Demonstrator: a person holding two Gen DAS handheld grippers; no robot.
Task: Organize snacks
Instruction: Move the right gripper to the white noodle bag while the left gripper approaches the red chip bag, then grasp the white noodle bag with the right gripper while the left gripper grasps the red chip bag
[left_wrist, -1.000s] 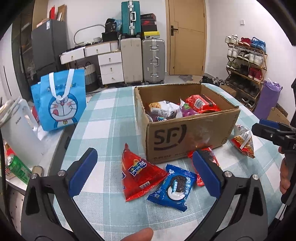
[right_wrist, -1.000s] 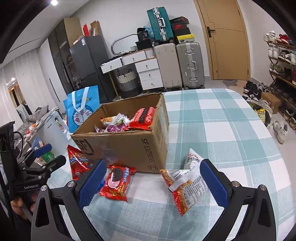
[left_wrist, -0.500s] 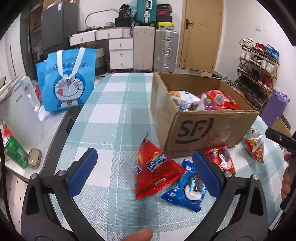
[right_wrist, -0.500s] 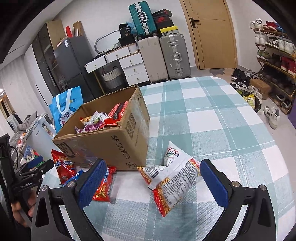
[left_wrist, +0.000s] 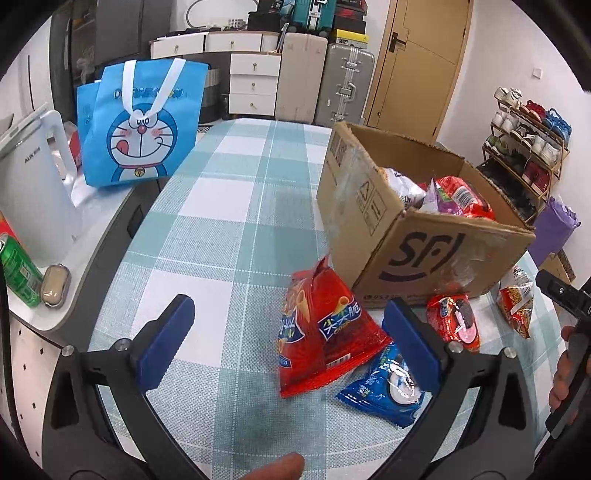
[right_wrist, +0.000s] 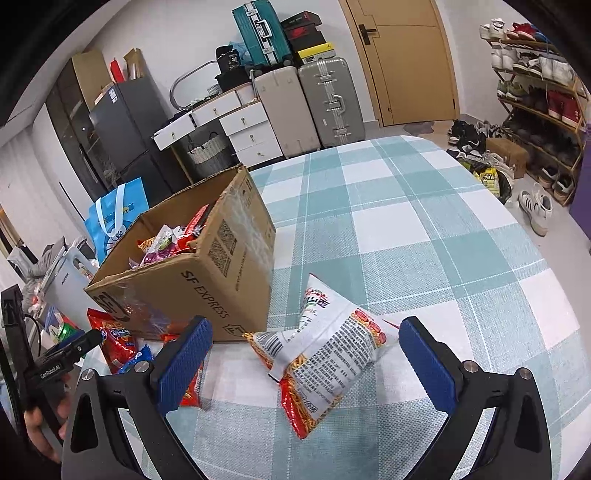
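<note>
A tabletop (left_wrist: 221, 236) covered in a teal and white checked cloth carries an open brown cardboard box (left_wrist: 436, 251) printed with a black SF logo. The box holds several snack packets in red, purple and white.

Seen from the left wrist camera, the left gripper (left_wrist: 288, 343) hovers low over the cloth with its blue-padded fingers (left_wrist: 166, 343) spread wide apart and gripping nothing. Between them lies a red triangular snack bag (left_wrist: 325, 339) with a blue label, its top corner close to the front corner of the box. Just to its right, partly behind the right finger, lies a blue cookie packet (left_wrist: 384, 387). Further right, against the front of the box, is a red cookie packet (left_wrist: 454, 321), and beyond it a red and white noodle snack bag (left_wrist: 517, 306) near the table edge.

From the right wrist camera, the right gripper (right_wrist: 303, 362) also has its blue-padded fingers (right_wrist: 424, 362) wide apart, empty, with the same red and white noodle snack bag (right_wrist: 325, 354) lying flat between them, just beside the box corner (right_wrist: 207, 280).

Off the table to the left stand a blue cartoon-cat tote bag (left_wrist: 138, 122), a white kettle (left_wrist: 33, 192) and a green can (left_wrist: 18, 273).
</note>
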